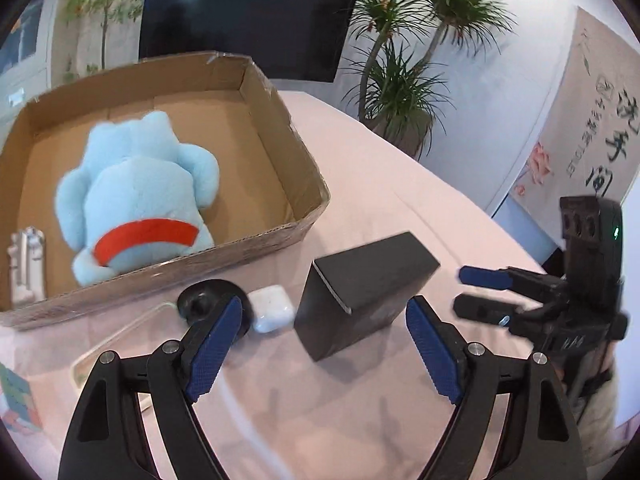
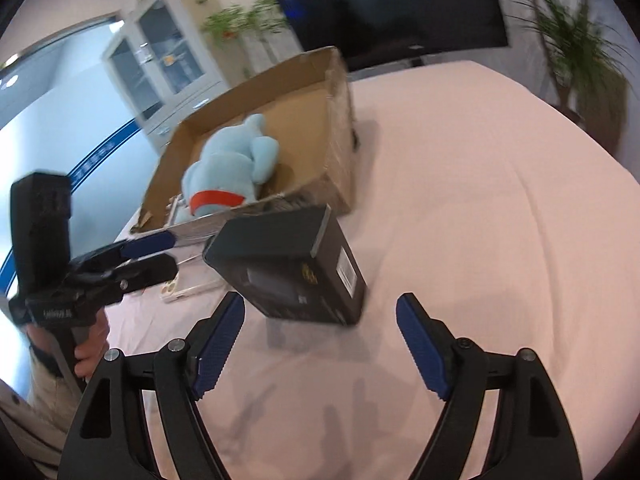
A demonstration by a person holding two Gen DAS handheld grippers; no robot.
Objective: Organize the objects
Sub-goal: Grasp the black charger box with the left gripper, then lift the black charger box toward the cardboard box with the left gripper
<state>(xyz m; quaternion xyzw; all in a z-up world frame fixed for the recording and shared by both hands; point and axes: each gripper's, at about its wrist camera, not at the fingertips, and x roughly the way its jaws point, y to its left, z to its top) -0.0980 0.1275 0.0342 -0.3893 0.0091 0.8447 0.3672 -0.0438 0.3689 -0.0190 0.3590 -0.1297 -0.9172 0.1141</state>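
Observation:
A black rectangular box point(image 1: 368, 292) point(image 2: 292, 268) lies on the pink tablecloth, just ahead of both grippers. My left gripper point(image 1: 324, 344) point(image 2: 174, 253) is open, its blue pads apart and touching nothing. My right gripper point(image 2: 322, 340) point(image 1: 459, 290) is open too, facing the box from the other side. Left of the box sit a white earbud case point(image 1: 272, 308) and a black round object point(image 1: 208, 300). Behind them an open cardboard box point(image 1: 160, 280) point(image 2: 340, 168) holds a light blue plush toy point(image 1: 136, 192) point(image 2: 228, 168) and a silver object point(image 1: 26, 264).
A clear phone case point(image 1: 120, 340) point(image 2: 176, 288) lies flat near the cardboard box, and a colourful cube point(image 1: 16, 400) sits at the far left edge. A person's hand point(image 2: 90, 348) holds the left gripper's handle. Potted plants point(image 1: 400, 92) and a dark screen point(image 1: 248, 12) stand beyond the table.

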